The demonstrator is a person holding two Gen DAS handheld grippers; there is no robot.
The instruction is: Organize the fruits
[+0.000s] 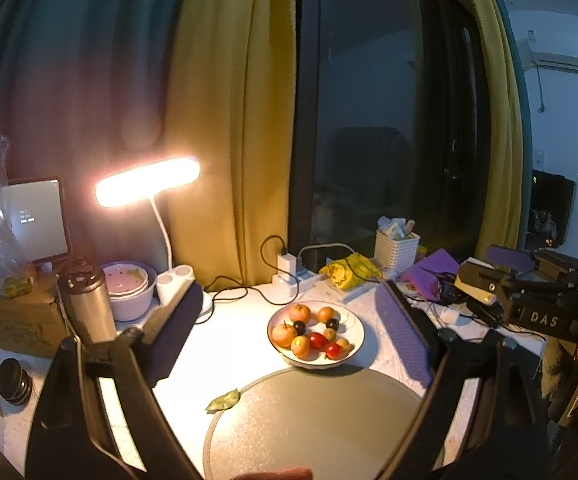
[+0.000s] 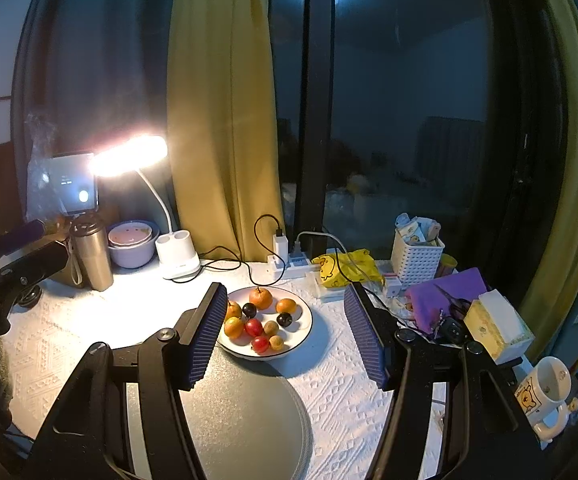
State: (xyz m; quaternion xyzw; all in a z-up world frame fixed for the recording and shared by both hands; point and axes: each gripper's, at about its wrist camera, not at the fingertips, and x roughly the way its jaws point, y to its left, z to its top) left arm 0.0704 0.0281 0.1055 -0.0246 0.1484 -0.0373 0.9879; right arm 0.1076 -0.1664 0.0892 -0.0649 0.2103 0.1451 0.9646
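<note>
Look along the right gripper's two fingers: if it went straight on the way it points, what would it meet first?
Probably the white plate of fruits, just ahead of the open, empty right gripper. It lies toward the left finger's side, and depth is hard to judge here.

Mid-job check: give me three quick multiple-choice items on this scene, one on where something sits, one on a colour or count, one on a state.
1. Where does the fruit lie?
A. in the white plate
B. on the grey round mat
C. in the white basket

2. How many small dark, near-black fruits are on the plate?
A. none
B. two
C. five

3. What is the state of the desk lamp?
A. switched off
B. lying on its side
C. lit

Answers:
1 A, all the fruit sits within the plate's rim and the mat holds none.
2 B, one dark fruit lies left and another right of centre.
3 C, its bar glows brightly over the table.
</note>
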